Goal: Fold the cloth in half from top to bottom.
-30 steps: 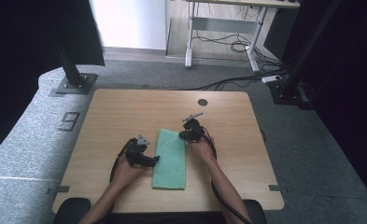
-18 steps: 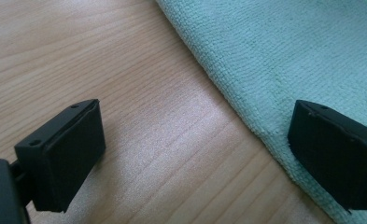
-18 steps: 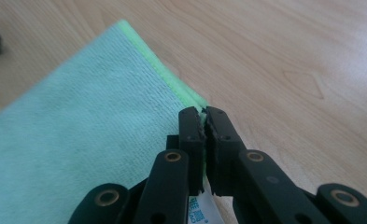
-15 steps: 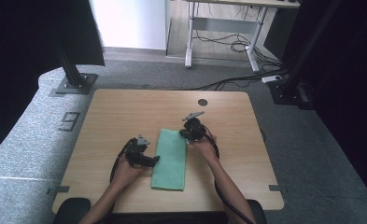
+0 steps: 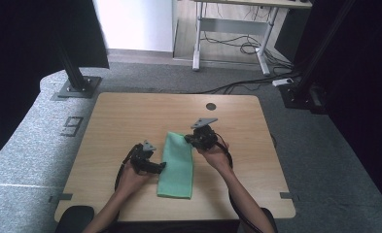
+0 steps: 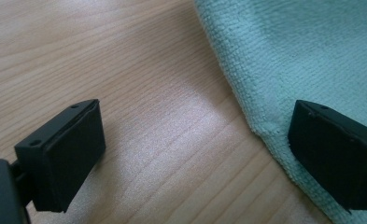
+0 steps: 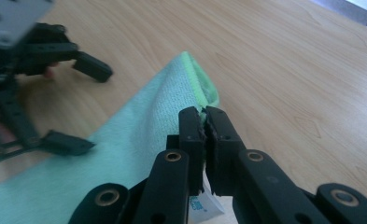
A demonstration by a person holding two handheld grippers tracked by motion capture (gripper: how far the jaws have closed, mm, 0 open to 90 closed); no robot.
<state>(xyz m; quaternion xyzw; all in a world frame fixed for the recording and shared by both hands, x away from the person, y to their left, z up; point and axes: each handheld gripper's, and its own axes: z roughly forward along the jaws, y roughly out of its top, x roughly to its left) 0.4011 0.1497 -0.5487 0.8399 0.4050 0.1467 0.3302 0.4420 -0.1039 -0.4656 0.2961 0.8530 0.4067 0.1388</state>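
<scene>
This looks like a lab or office room set up for recording. A plain wooden desk with a round cable hole stands on grey carpet. Black curtains close off the 9 and 3 o'clock sides, with black stand posts on floor plates at about 10 and 2 o'clock. At 12 o'clock stands a metal-legged office table, with loose cables beneath it and a power strip nearby.

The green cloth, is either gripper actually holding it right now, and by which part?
The right gripper pinches the green cloth by its far corner, lifting it slightly. The left gripper is open, one jaw over the cloth's near edge, holding nothing.
</scene>
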